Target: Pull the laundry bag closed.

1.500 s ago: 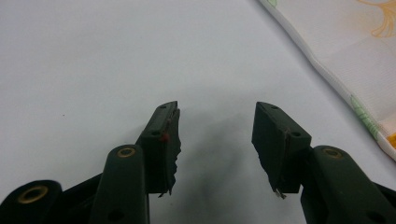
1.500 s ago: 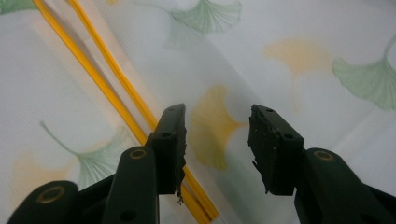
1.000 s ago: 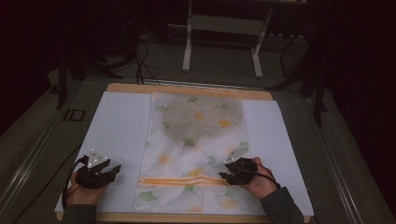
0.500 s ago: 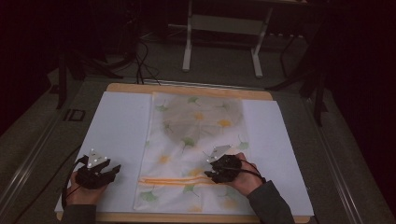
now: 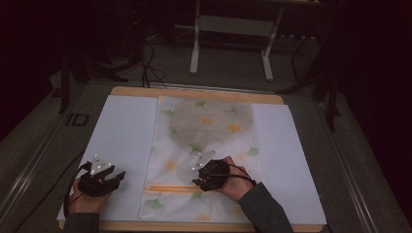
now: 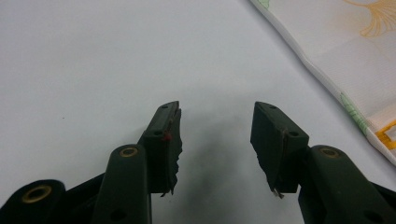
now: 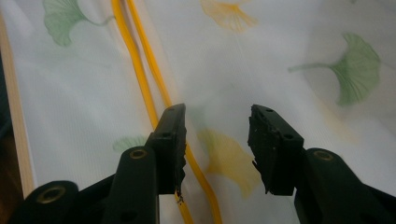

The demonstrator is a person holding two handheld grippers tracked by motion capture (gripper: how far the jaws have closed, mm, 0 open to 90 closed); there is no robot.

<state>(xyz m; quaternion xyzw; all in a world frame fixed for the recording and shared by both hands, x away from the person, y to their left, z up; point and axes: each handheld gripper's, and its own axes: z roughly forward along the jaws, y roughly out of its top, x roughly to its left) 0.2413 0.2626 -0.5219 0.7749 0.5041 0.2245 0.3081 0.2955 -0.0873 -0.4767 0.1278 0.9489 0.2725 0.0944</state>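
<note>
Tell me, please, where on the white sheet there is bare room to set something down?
Bare strips of white sheet flank the leaf-print bag: left, above the left tool, and right, out to the sheet's edge. The bag's near end is crowded by the right tool.

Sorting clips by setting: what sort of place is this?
Probably a lab or studio work table: a white board under a leaf-print cloth, metal stand legs and cables on the floor behind.

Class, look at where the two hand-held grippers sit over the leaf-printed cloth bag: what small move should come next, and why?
Probably lower the right hand-held gripper onto the white leaf-printed cloth bag near its orange double stripe. Its jaws stand open over the fabric, with nothing between them. The left hand-held gripper is open over the bare white sheet.
</note>
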